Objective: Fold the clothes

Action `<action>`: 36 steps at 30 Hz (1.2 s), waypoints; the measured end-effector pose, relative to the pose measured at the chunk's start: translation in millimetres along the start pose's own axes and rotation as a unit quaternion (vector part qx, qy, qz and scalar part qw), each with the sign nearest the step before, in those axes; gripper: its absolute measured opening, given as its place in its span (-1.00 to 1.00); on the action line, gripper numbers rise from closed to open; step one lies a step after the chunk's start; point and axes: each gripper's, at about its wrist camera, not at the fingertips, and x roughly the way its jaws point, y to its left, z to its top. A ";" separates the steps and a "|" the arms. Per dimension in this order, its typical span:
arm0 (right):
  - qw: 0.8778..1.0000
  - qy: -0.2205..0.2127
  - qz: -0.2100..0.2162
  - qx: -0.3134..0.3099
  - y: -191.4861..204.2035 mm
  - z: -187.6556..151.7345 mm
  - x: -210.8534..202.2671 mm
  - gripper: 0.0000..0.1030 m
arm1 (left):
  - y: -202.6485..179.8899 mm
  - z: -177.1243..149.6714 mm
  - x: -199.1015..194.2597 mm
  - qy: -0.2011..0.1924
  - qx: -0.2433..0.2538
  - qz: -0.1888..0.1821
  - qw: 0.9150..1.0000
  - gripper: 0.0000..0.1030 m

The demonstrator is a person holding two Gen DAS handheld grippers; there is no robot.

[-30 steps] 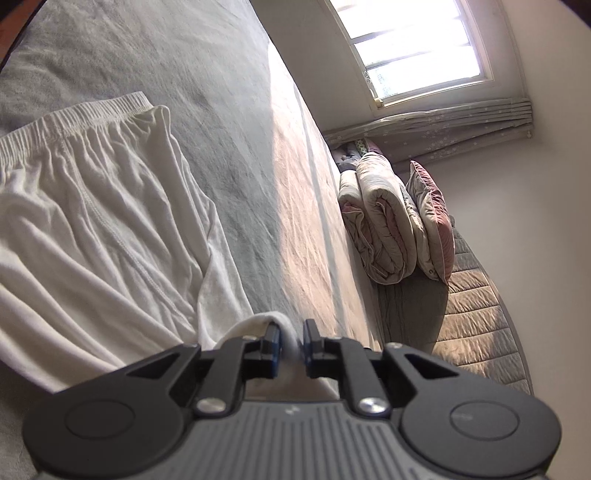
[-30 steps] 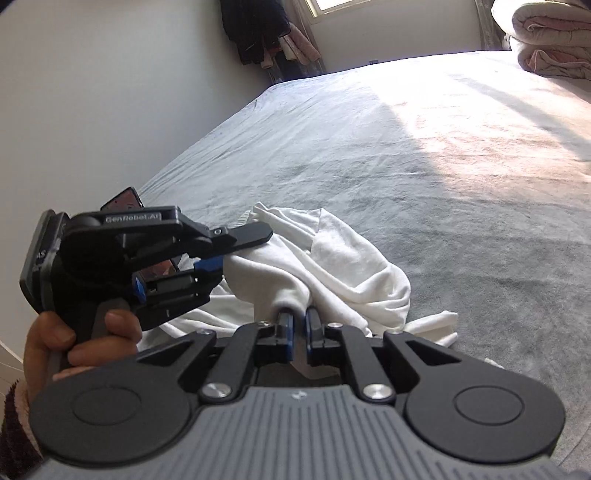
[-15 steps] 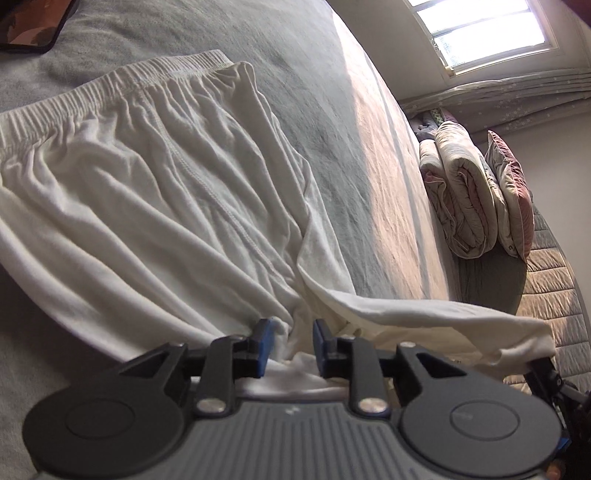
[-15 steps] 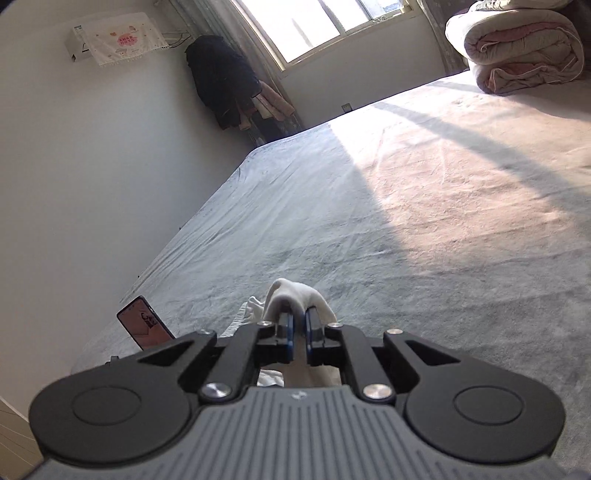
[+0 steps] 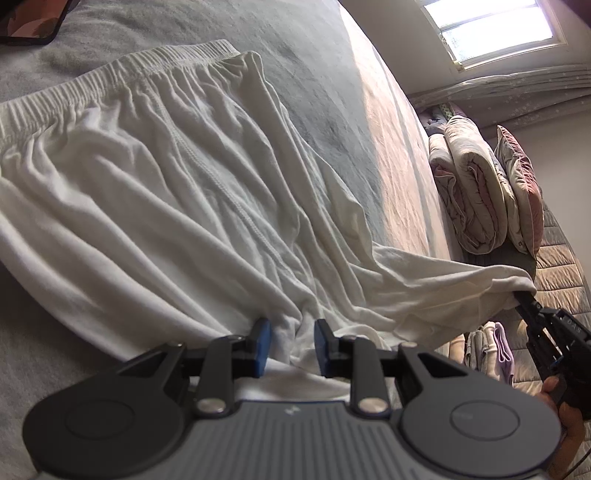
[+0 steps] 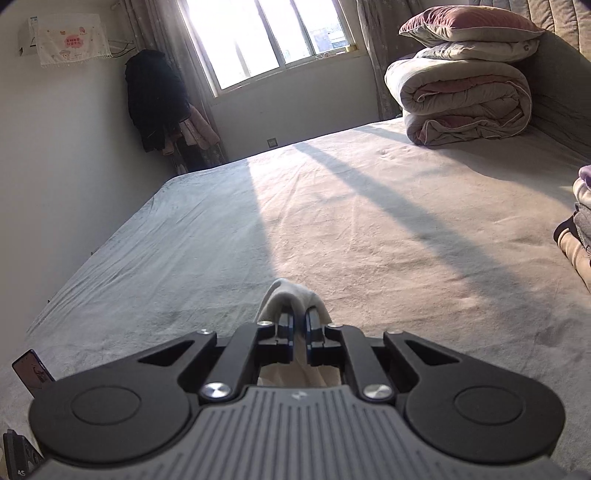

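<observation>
Partly hidden white shorts [image 5: 192, 206], right gripper [image 6: 300, 325] pinching hem, left gripper [image 5: 291, 345] parted

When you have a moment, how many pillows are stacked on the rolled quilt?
2: a maroon-topped pillow on top, a grey pillow beneath it, both on the quilt by the headboard; others may be hidden.

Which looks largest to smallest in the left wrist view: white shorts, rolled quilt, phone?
1. white shorts, filling most of the frame, though nearest the camera
2. rolled quilt, farther off
3. phone, only a cut-off corner shows, so its rank is unsure
</observation>
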 end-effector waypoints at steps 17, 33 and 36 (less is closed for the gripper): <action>0.983 0.094 -0.150 0.043 -53.4 -34.1 94.3 -0.74 | 2.5 0.8 0.6 0.006 -0.006 -0.004 1.000 -0.51; 0.986 0.158 -0.059 0.002 -41.6 -78.7 23.4 -0.26 | -14.3 -13.0 -2.4 0.001 0.021 -0.018 1.000 -0.42; 0.984 0.176 -0.027 -0.027 -33.7 -92.6 8.4 -0.26 | -16.6 -15.9 -2.4 0.000 0.026 -0.013 1.000 -0.41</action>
